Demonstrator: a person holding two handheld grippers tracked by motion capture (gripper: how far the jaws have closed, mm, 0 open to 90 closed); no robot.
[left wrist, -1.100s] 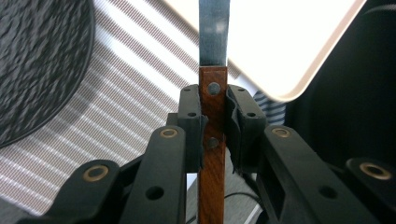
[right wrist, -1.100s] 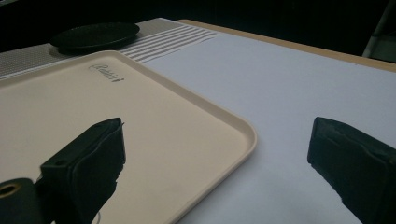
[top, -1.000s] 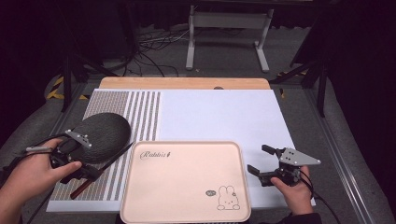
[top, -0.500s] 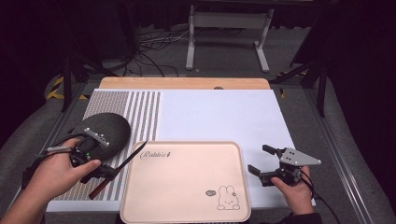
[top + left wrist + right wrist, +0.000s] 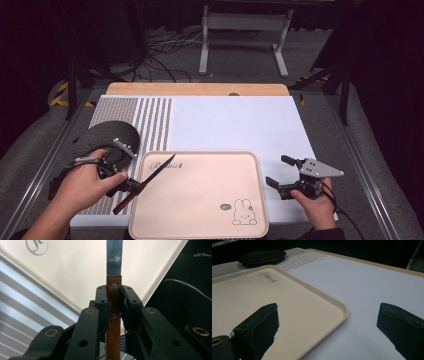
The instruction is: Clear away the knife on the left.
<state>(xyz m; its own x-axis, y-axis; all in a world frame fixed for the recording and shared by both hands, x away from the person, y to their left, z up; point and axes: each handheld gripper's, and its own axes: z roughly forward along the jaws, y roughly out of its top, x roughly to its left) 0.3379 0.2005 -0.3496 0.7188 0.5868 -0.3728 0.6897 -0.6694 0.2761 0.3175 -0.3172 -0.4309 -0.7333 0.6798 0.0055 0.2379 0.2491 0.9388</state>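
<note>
Dark floor and a tangle of cables lay beyond the white surface (image 5: 235,125) where I worked. At the centre of things was the knife (image 5: 150,176): my left tongs (image 5: 131,186) were clamped on its wooden handle, and in the left gripper view both pads pressed the riveted wood from either side while the blade ran straight ahead. From the high view the blade tip reached over the near-left corner of the beige tray (image 5: 200,230), close to the printed lettering, while the handle end stuck out behind, over the striped mat (image 5: 150,117). I could not tell whether the tip touched the tray or hung just above it.

Just beyond my left hand (image 5: 85,185) sat the round black dish (image 5: 102,137) on that mat, apart from the knife. Across the tray, my right tongs (image 5: 281,173) hung with their jaws spread wide and nothing between them, just off the tray's right rim, over bare white surface.

As I judged it, the step in hand was carrying the knife onto the tray. The next move called for lowering it until blade and handle lay flat inside the rim, then easing the left tongs apart and drawing back without dragging the handle along.
</note>
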